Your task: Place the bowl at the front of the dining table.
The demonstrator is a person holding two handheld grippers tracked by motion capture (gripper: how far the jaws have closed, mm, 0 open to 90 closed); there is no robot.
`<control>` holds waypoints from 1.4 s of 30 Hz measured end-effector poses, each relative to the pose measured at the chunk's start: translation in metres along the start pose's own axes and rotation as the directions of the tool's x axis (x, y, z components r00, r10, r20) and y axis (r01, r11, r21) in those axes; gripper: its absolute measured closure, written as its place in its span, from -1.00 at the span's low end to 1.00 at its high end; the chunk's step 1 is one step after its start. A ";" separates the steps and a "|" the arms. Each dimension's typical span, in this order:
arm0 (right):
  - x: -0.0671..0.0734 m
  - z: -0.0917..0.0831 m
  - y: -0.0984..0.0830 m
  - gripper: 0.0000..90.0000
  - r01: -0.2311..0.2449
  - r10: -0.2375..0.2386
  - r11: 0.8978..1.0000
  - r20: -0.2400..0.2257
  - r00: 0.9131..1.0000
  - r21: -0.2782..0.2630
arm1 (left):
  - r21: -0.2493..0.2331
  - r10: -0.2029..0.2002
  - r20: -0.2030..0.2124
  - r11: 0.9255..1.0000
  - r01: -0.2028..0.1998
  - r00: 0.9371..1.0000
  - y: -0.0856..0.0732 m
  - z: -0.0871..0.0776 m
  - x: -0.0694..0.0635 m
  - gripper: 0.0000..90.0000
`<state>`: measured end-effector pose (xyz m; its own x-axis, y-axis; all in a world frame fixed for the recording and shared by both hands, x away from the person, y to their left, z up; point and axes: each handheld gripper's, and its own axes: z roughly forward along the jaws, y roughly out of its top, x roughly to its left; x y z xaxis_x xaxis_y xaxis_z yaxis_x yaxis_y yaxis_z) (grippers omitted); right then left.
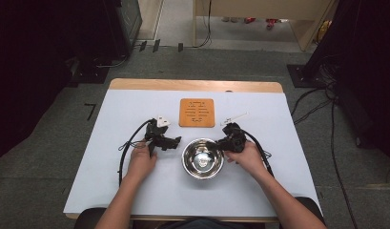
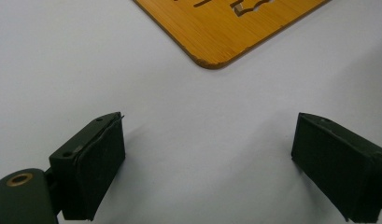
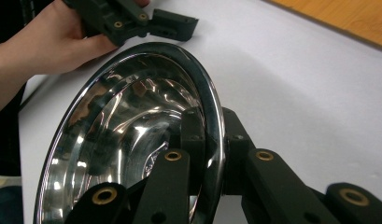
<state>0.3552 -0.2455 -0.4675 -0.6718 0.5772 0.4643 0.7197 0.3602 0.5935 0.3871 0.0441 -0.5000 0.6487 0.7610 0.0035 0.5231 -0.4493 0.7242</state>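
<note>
On the white table, the shiny round steel bowl sat just below the square wooden trivet, its rim pinched by the right gripper, likely awaiting a lift, while the left gripper gaped empty.

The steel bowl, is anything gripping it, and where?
The right gripper is shut on the steel bowl at its rim, one jaw inside, one outside. The left gripper holds nothing.
</note>
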 end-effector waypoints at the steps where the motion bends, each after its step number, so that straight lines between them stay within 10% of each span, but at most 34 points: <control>1: 0.000 0.000 0.000 0.87 0.000 0.000 1.000 0.000 1.000 0.000 | 0.000 0.000 0.000 1.000 0.000 1.000 0.000 0.000 0.000 -0.79; 42: -0.026 -0.005 0.004 0.86 -0.117 0.125 0.985 0.060 0.990 -0.124 | 0.001 0.002 -0.001 1.000 -0.002 1.000 0.000 0.000 0.000 -0.79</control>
<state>0.3743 -0.2625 -0.4739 -0.5646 0.6606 0.4948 0.7661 0.1964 0.6120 0.3871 0.0442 -0.4999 0.6493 0.7605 0.0055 0.5223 -0.4511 0.7237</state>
